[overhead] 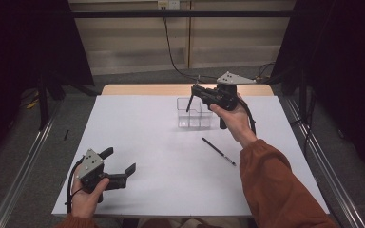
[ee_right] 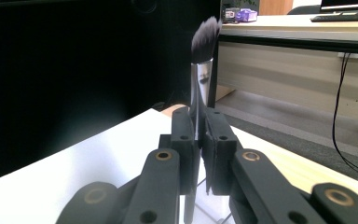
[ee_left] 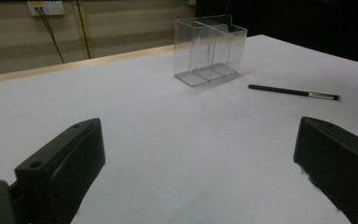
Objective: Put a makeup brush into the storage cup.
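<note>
Right gripper [overhead: 193,98] clamps makeup brush [ee_right: 202,70] upright, bristles up, held above clear organizer [overhead: 193,113] at table's far side. Step in hand: bringing brush over compartment. Next: line handle above slot, lower, release. Left gripper [overhead: 122,167] spread wide, empty, near front edge. Thin brush [overhead: 218,151] waits on table.

No legible text, label, brand, number or sign anywhere; wall socket plate [ee_left: 45,7] and purple box on far desk [ee_right: 247,15] too blurred to read
</note>
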A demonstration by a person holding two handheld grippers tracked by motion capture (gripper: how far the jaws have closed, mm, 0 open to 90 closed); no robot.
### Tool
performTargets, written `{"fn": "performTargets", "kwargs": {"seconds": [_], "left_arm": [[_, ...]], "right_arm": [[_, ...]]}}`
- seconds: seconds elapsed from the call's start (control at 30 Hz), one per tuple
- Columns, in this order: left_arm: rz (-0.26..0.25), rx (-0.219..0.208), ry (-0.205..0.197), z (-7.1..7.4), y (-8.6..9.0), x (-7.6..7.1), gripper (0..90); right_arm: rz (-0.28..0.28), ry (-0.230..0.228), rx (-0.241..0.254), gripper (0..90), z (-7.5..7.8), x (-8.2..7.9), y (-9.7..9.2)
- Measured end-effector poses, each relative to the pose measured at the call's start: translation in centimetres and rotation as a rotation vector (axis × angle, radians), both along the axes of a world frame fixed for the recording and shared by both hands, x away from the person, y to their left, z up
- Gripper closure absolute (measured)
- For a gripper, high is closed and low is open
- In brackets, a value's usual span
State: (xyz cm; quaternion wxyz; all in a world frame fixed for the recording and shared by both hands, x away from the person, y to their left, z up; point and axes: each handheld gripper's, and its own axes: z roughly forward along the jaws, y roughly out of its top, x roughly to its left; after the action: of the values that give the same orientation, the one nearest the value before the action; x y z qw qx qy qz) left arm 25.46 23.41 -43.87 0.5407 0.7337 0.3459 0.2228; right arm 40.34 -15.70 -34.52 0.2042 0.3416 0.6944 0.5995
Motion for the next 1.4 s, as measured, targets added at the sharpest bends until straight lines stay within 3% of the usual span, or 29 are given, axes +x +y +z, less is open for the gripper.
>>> {"fn": "performTargets", "kwargs": {"seconds": [0.33,0.43,0.6,0.93,1.4], "left_arm": [[0.004,0.000,-0.011,0.0,0.2,0.0,1.8],[0.002,0.012,-0.030,0.1,0.1,-0.1,1.8],[-0.002,0.000,-0.024,0.1,0.1,-0.1,1.9],[-0.001,0.001,-0.019,0.1,0.1,0.0,1.8],[-0.002,-0.004,-0.022,0.1,0.3,0.0,1.8]], "right_arm": [[-0.021,-0.008,-0.025,83.6,0.5,2.0,0.8],[-0.027,-0.005,-0.035,83.6,0.3,2.5,1.0],[-0.043,0.011,-0.039,83.5,-0.4,3.2,1.1],[-0.037,0.028,-0.081,83.4,-1.5,3.7,1.7],[-0.030,0.059,-0.073,83.4,-2.9,3.9,2.2]]}}
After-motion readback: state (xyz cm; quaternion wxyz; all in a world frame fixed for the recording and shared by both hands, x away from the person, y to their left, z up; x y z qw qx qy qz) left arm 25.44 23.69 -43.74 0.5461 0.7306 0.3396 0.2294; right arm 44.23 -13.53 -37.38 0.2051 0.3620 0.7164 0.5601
